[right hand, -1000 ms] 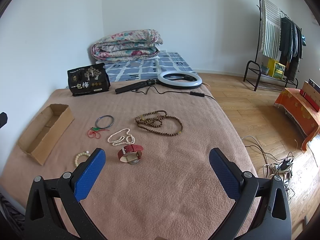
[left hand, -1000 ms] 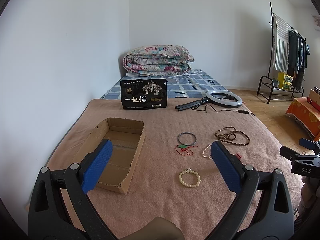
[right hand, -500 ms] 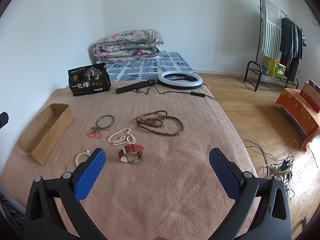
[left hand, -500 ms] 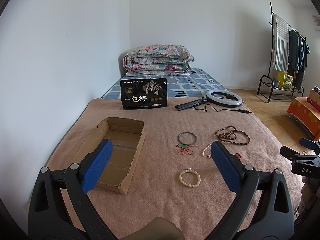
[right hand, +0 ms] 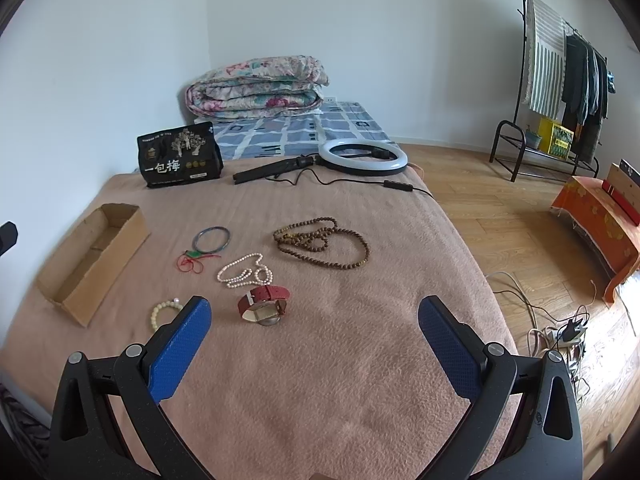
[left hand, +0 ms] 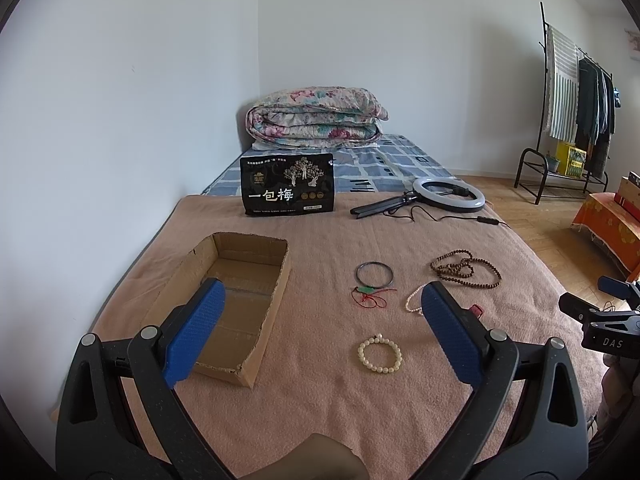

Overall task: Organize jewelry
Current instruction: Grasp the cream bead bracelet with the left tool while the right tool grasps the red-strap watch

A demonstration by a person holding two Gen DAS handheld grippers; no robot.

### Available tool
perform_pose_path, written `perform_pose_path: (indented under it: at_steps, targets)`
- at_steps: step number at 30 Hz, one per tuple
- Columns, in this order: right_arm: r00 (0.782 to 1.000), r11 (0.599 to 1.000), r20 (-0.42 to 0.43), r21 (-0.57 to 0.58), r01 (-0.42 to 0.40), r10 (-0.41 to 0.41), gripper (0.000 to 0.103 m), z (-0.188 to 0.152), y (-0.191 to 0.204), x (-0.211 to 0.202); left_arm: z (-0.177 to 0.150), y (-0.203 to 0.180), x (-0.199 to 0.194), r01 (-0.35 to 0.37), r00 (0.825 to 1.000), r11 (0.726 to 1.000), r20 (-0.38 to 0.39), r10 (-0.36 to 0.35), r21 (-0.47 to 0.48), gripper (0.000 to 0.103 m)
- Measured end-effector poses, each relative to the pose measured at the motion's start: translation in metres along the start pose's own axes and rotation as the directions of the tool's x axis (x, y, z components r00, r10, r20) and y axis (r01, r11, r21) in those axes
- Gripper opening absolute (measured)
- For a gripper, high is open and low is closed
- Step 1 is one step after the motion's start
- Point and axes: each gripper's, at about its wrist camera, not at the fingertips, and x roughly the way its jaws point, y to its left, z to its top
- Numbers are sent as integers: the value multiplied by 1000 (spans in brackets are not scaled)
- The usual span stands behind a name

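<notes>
Nothing has been sorted yet, as far as can be judged. The open brown cardboard box (left hand: 244,300) sits on the left side of the pink-brown blanket (right hand: 340,360) and its floor shows bare; every piece of jewelry lies outside it.

Both tools are idle. The left gripper (left hand: 320,320) hangs above the near edge of the bed with its blue-padded jaws spread wide and nothing between them. The right gripper (right hand: 314,342) is likewise spread and holds nothing.

Six pieces remain to be placed:
- A cream beaded bracelet (left hand: 380,354), a closed loop, lies nearest the box and just ahead of the left gripper.
- A thin dark bangle (right hand: 211,239) lies flat beyond it.
- A red cord with a small green charm (right hand: 194,258) lies just beside the bangle, loosely tangled.
- A white pearl necklace (right hand: 245,271) is bunched in loops.
- A red leather-strap watch (right hand: 263,305) stands on its side, buckled, just nearer than the pearls.
- A long brown wooden bead necklace (right hand: 320,242) sprawls furthest right, coiled over itself.

The pieces lie apart, none overlapping. The strands are slack and will likely trail when lifted.
</notes>
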Motion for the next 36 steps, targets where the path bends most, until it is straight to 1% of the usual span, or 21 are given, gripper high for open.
perform_pose_path:
  at_steps: [6,10,12,15,18,23,25,26,28,30,31,32,33,35,36]
  targets:
    - [1000,1000,-8,-1,-11,11,103,1,-1,3,-1,4,9,-9,1000,1000,-13,9,4,100]
    - [999,1000,-32,5,-20,20,103,1,-2,12,-6,-3,21,-26,999,999,-29,27,30,100]
    - [999,1000,-52,13,-8,9,103,0,-5,20,-8,-8,26,-24,999,999,-44,26,48,100]
    - [997,1000,-80,23,-11,13,103,0,-8,30,-9,-11,35,-13,997,998,-76,17,56,100]
    - [995,999,-95,20,-32,34,103,-2,-10,37,-12,-9,48,13,991,999,-137,-7,39,100]
    - [993,999,-113,-32,-35,31,103,-6,-3,55,-13,-12,69,35,978,999,-206,-29,24,100]
    - [991,998,-124,-42,-52,46,103,-8,-1,64,-16,-15,79,43,972,999,-233,-35,26,94]
    - [989,997,-135,-44,-63,56,103,-10,0,70,-17,-18,84,48,968,998,-249,-38,33,89]
    - [987,996,-144,-50,-80,72,103,-12,2,79,-24,-23,94,60,959,997,-279,-44,50,85]
    - [987,994,-144,-67,-82,71,103,-15,5,86,-35,-32,105,86,944,994,-325,-59,67,78]
    - [987,994,-144,-74,-84,72,103,-16,7,88,-39,-35,109,99,936,992,-344,-68,73,76]
    - [986,993,-148,-79,-90,77,103,-18,8,92,-44,-38,115,113,927,991,-368,-77,76,71]
    - [984,992,-155,-79,-99,86,103,-19,9,96,-49,-41,119,123,917,990,-390,-86,71,69]
    - [980,990,-166,-75,-120,106,103,-20,11,101,-59,-41,132,137,889,990,-444,-110,29,69]
    - [979,988,-166,-78,-130,116,103,-20,13,104,-63,-40,137,137,879,990,-462,-117,10,69]
